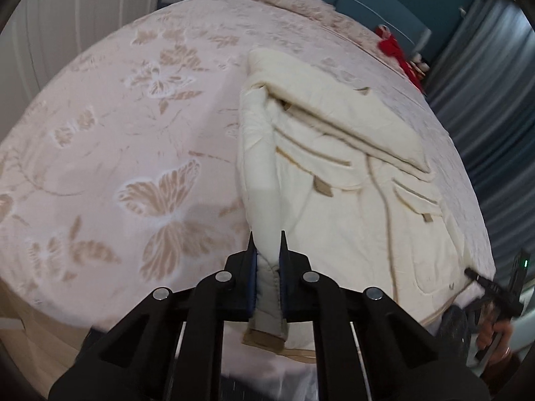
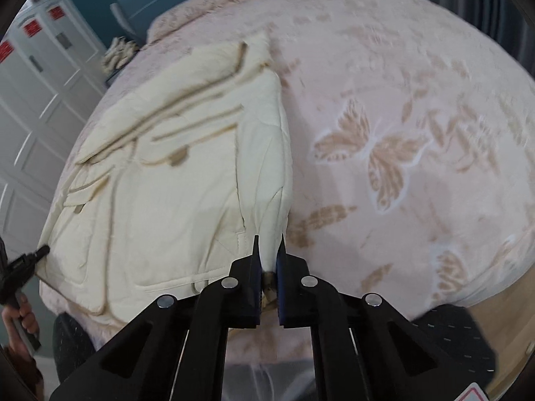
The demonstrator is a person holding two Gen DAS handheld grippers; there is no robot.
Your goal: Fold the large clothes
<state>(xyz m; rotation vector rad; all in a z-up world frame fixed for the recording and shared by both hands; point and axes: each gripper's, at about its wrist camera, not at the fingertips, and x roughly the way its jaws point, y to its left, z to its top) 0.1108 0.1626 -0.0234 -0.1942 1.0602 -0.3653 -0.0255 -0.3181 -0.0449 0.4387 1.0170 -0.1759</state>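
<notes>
Cream quilted fabric, soft and puffy, that's the jacket (image 1: 351, 180) lying on the bed (image 1: 133, 133), toward the near edge. It's got tan piping along the seams, flap pockets with little tan tabs, and a thin tan cord running down the front. The sleeves are folded in across the body, so the whole thing makes a rough rectangle.

The bedspread is pale pink with a raised, almost embossed pattern of beige butterflies (image 1: 164, 200) and leaves, pretty smooth overall.

The left hand-held gripper (image 1: 267, 244) is clamped on a bunched roll of the jacket, with a tan-edged hem hanging out below the black jaws and blue pads. The right hand-held gripper (image 2: 268, 245) is pinched shut on a narrow fold at the jacket's opposite side, cream cloth squeezed into a point between the tips.

Each camera catches the other gripper off at the jacket's far corner, held by a hand (image 2: 20, 317).

Something bright red (image 1: 398, 56) sits at the far end of the bed, too blurry to identify.
</notes>
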